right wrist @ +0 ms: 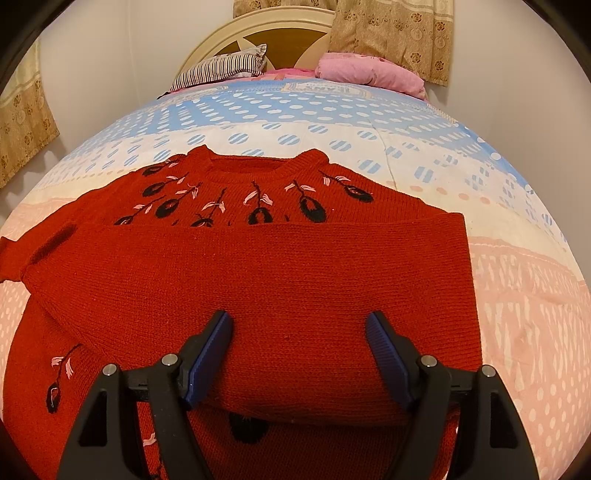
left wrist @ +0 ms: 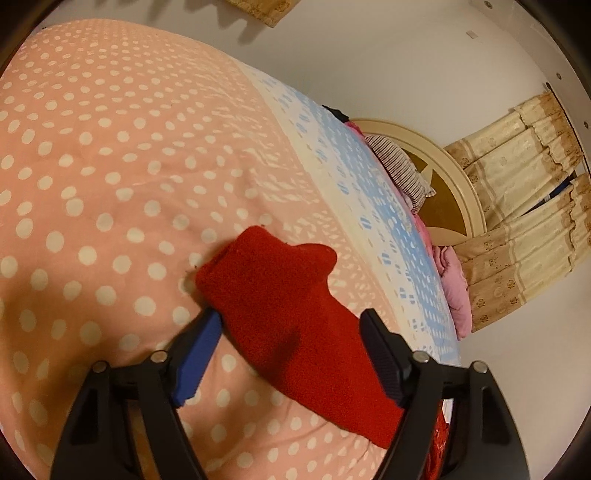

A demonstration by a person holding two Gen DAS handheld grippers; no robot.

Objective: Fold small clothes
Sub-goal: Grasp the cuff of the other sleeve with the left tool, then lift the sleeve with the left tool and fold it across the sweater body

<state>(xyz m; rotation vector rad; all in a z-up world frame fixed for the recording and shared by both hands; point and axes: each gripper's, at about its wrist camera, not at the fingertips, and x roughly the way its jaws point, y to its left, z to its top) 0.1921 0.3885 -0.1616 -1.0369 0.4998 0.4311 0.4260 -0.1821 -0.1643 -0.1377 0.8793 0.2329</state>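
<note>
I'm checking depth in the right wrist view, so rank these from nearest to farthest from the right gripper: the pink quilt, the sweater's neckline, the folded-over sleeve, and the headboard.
1. Folded-over sleeve, lying across the sweater just ahead of the right gripper.
2. Sweater's neckline, farther up the bed, centre.
3. Pink quilt, upper right at the bed's head.
4. Headboard, behind the bedding, top centre.

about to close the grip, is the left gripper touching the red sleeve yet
Cannot tell. In the left wrist view the red sleeve lies between the left gripper's open jaws, close to the blue pad, but no contact or gap shows plainly.
</note>
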